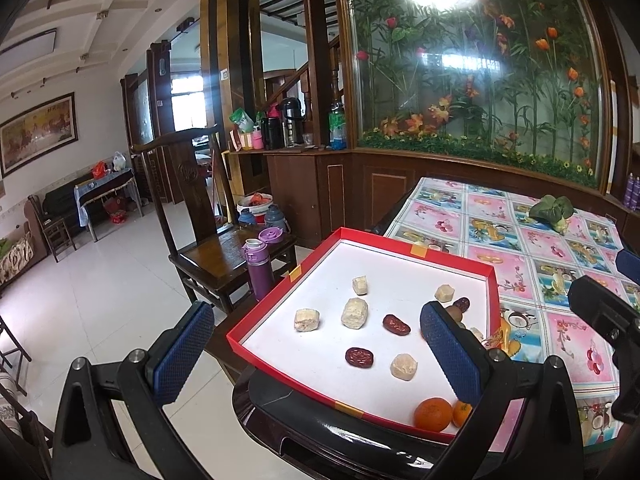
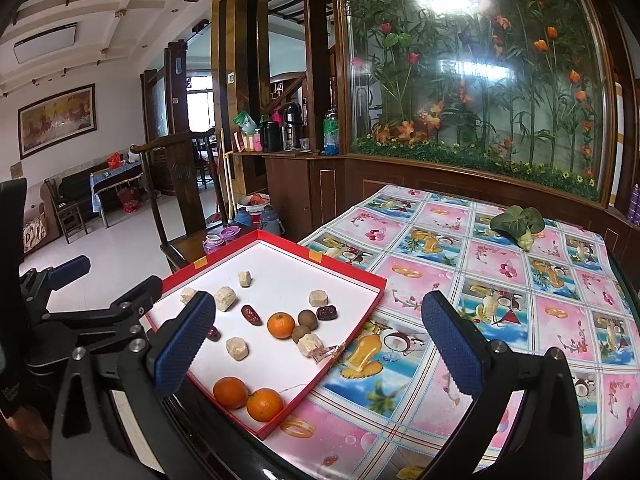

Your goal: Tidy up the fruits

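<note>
Currently: both grippers spread, nothing grasped, fruit loose in red tray

Left wrist view:
- Left gripper (image 1: pixel 316 354) is released, jaws wide apart, nothing between the blue cross-hatched rubber pads (image 1: pixel 182 354).
- Below it: shallow red cardboard tray (image 1: pixel 280 286), white matte floor, low walls, yellow tape tabs on the rim. Its near-left corner sticks out past the glossy dark table edge (image 1: pixel 320 436).
- In the tray: pale, crumbly, blocky chunks (image 1: pixel 354 312), well apart from each other; wrinkled dark red dates (image 1: pixel 359 357); one round, dimpled orange (image 1: pixel 433 414) against the near wall, a second beside it partly hidden by the right finger.
- Open white floor between the pieces in the tray's middle.
- Wooden chair (image 1: pixel 212 256) just left of the tray, purple flask (image 1: pixel 258 268) on its seat.

Right wrist view:
- Right gripper (image 2: pixel 318 354) also released, jaws wide, empty; it sits over the tray's right wall and the floral tablecloth (image 2: pixel 520 280).
- Three oranges: two touching at the near corner (image 2: pixel 248 398), one mid-tray (image 2: pixel 281 325).
- Two brown, smooth, round fruits (image 2: pixel 307 318) just right of the mid-tray orange, a dark date (image 2: pixel 327 313) beyond them, a pale chunk and crinkled wrapper by the right wall.
- Leafy green vegetable (image 2: pixel 516 222) at the far side of the cloth, well apart from the tray; wide bare cloth between.
- Left gripper visible at the left edge.
</note>
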`<state>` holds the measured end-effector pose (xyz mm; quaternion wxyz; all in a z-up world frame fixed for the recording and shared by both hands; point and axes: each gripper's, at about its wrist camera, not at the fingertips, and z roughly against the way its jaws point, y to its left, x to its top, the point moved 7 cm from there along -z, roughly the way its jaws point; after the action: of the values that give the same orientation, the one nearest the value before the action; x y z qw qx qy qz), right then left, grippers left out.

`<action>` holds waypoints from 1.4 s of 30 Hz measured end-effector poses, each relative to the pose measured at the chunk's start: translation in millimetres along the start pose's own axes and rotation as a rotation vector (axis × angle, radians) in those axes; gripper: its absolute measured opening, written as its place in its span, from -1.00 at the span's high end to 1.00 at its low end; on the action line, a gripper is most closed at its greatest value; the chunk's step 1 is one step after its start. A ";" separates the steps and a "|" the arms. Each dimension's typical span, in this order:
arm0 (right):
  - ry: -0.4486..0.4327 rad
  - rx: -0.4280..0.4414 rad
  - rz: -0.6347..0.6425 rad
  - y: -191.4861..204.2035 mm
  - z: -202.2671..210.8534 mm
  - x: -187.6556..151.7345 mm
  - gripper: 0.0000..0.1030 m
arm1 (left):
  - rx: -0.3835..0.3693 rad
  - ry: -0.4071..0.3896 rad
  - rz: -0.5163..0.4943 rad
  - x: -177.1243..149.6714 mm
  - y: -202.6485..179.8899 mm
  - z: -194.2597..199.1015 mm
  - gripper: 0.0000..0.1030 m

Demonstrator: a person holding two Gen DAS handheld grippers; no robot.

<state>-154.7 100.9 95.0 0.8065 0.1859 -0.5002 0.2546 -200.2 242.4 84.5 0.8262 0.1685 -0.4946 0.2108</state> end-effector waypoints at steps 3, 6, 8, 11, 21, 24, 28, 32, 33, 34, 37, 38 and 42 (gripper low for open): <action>-0.003 -0.002 0.000 0.7 -3.5 1.6 -0.99 | 0.004 0.001 0.007 0.5 3.6 -2.9 -0.99; 0.003 -0.002 0.000 0.9 -4.9 1.8 -0.99 | 0.008 0.003 0.013 0.9 7.2 -5.0 -0.99; 0.007 0.000 0.001 1.5 -7.9 2.6 -0.99 | 0.006 0.003 0.015 1.5 9.5 -6.6 -0.99; 0.009 0.000 0.010 4.7 -12.4 5.4 -0.99 | 0.004 0.007 0.013 1.5 11.1 -8.6 -0.99; 0.011 0.011 0.023 14.7 -24.3 8.1 -0.99 | 0.013 0.025 0.017 -0.9 18.0 -19.1 -0.99; 0.025 0.013 0.027 17.1 -29.3 6.0 -0.99 | 0.013 0.030 0.009 -0.9 19.1 -21.9 -0.99; 0.034 0.014 0.035 19.2 -35.0 5.1 -0.99 | 0.013 0.035 -0.001 -0.4 19.4 -25.6 -0.99; 0.038 0.018 0.038 19.5 -39.8 5.0 -0.99 | 0.008 0.041 0.009 -1.4 22.0 -29.1 -0.99; 0.038 0.018 0.038 19.5 -40.0 5.0 -0.99 | 0.006 0.044 0.011 -1.6 22.1 -30.0 -0.99; 0.038 0.018 0.037 19.7 -39.5 5.1 -0.99 | 0.007 0.046 0.011 -2.1 22.2 -31.1 -0.99; 0.045 0.017 0.040 19.9 -44.4 4.5 -0.99 | 0.008 0.051 0.007 -2.5 21.1 -33.8 -0.99; 0.048 0.017 0.038 19.7 -46.7 3.9 -0.99 | 0.008 0.054 0.004 -2.6 20.8 -35.0 -0.99; 0.060 0.023 0.030 17.9 -54.5 1.0 -0.99 | 0.010 0.059 0.003 -2.9 20.4 -37.3 -0.99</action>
<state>-126.2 145.7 73.1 0.8150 0.1802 -0.4756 0.2779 -184.1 277.5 66.4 0.8392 0.1655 -0.4693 0.2193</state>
